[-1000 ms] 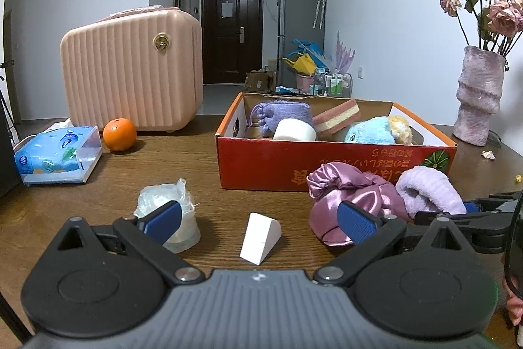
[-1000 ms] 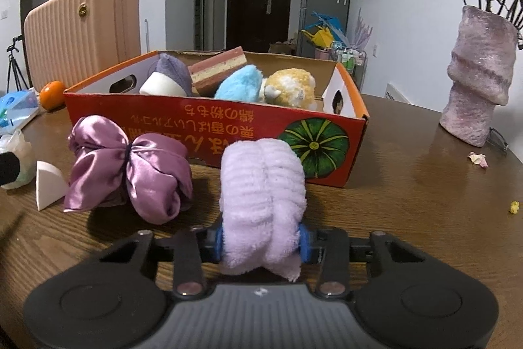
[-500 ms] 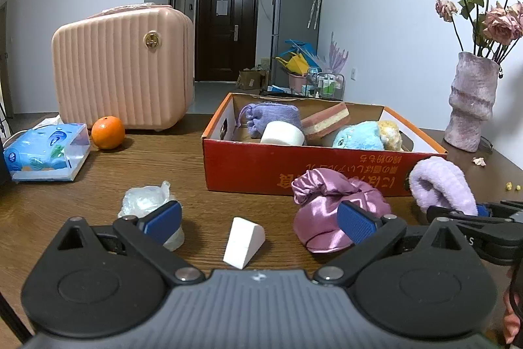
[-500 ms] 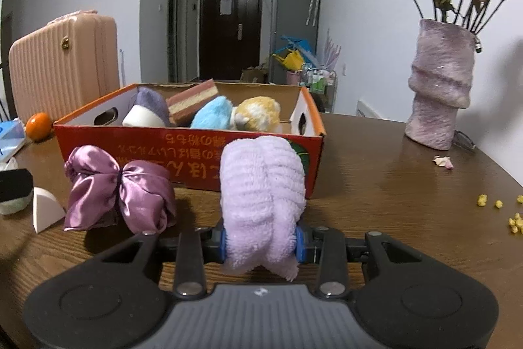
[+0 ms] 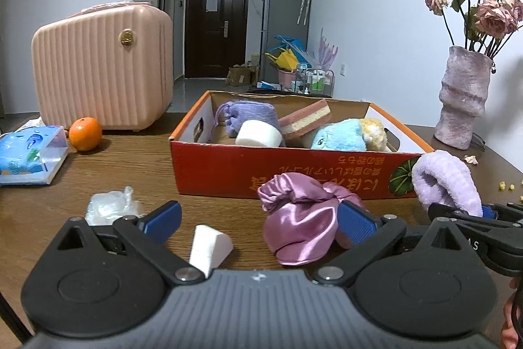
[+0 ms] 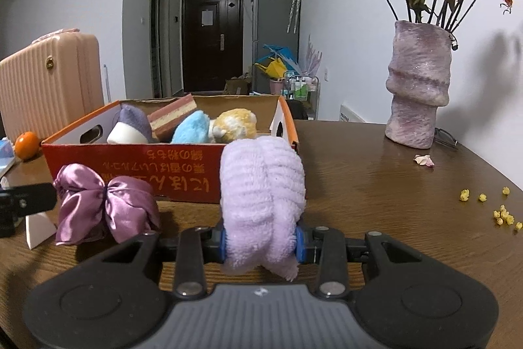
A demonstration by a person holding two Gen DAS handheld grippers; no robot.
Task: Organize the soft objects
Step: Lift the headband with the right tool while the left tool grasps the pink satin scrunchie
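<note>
Since a second earlier, your right tongs [image 6: 261, 242] had carried the lilac fleece roll [image 6: 262, 192] up off the bench [image 6: 376, 185] and swung toward the box's right end, the vase [image 6: 418, 87] looming larger. The pads pinched the roll low at its base, so its bulk stood upright ahead of you, probably to clear the box wall on the drop. Your left tongs [image 5: 258, 219] hung spread over the bench, nothing between them; the white wedge [image 5: 209, 246] lay just ahead, the satin scrunchie [image 5: 300, 224] against the right pad's side. The red cardboard box [image 5: 294, 172] already held a purple pouch, a white roll, a striped sponge and plush toys, with room left near its right end. The near wall was the edge to clear. Open bench lay right of the box, the vase well apart.
</note>
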